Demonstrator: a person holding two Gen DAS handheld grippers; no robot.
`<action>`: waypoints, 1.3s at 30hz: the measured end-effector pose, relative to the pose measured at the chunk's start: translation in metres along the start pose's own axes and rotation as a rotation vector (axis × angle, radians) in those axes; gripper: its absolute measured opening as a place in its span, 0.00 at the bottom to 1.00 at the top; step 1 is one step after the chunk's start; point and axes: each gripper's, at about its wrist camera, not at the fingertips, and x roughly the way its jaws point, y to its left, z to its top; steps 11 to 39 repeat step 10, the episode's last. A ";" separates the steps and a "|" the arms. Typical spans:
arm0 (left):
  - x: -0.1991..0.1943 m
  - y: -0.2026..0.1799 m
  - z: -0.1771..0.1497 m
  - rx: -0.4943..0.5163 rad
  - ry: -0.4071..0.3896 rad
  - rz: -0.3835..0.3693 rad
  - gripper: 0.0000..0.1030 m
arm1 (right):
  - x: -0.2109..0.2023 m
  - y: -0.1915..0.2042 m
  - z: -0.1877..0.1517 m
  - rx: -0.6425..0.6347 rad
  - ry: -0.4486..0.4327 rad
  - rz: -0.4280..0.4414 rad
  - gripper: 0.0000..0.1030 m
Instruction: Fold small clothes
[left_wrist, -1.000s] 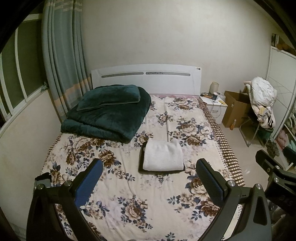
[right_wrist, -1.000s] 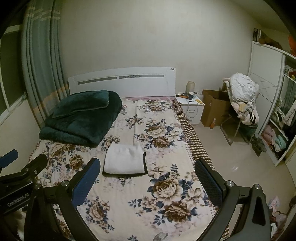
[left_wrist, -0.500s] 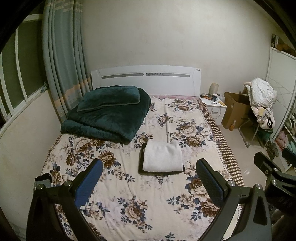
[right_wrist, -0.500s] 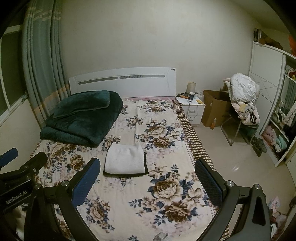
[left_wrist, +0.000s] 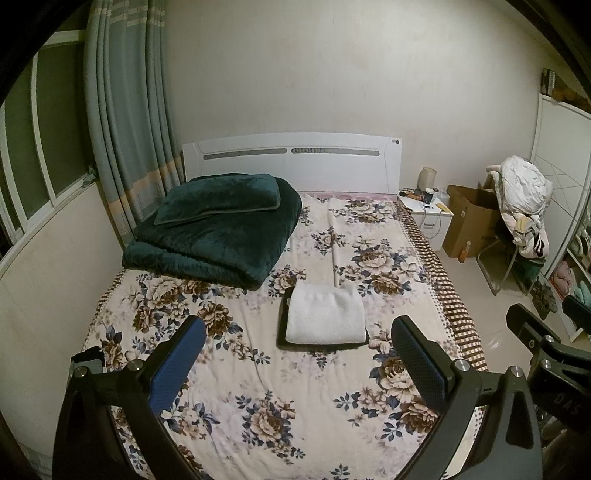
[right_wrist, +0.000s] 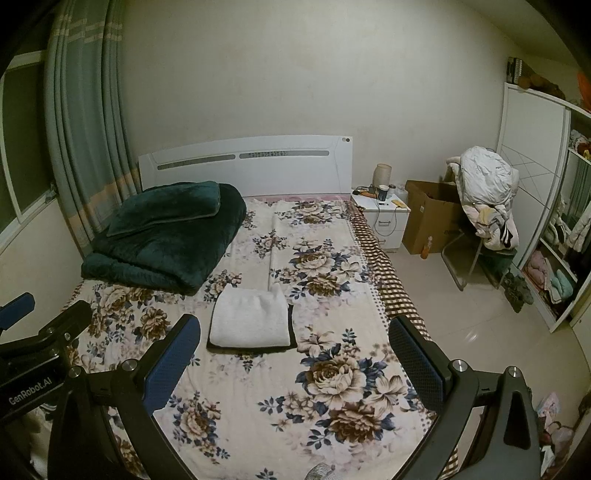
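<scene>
Both tongs are held raised above the near end of the bed (left_wrist: 229, 417), well apart from any cloth. The left tongs (left_wrist: 299, 360) are spread wide with nothing between the pads, and the right tongs (right_wrist: 295, 356) are spread just as wide and likewise empty. The task's things lie mid-bed: a white folded cloth (left_wrist: 325, 319) is stacked squarely on a dark folded garment (left_wrist: 282, 325), whose edge shows as a thin border along the left and near sides. The pile appears already folded, so the step in hand is judged to be either a release just completed or an approach toward a further piece; none is seen unfolded on the sheet. If the stack is to be handled, a low, level approach is advised, with both layers pinched together at the near corners so that the upper cloth is not slid off the lower. The green quilt (left_wrist: 218, 236) beyond should be left untouched.
</scene>
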 end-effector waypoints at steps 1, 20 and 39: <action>0.000 0.001 -0.003 0.001 0.002 0.000 1.00 | 0.000 0.000 -0.001 0.000 -0.002 -0.001 1.00; -0.002 -0.001 0.009 0.000 -0.011 0.013 1.00 | -0.001 -0.001 -0.003 0.002 -0.001 -0.004 1.00; -0.002 -0.001 0.009 0.000 -0.011 0.013 1.00 | -0.001 -0.001 -0.003 0.002 -0.001 -0.004 1.00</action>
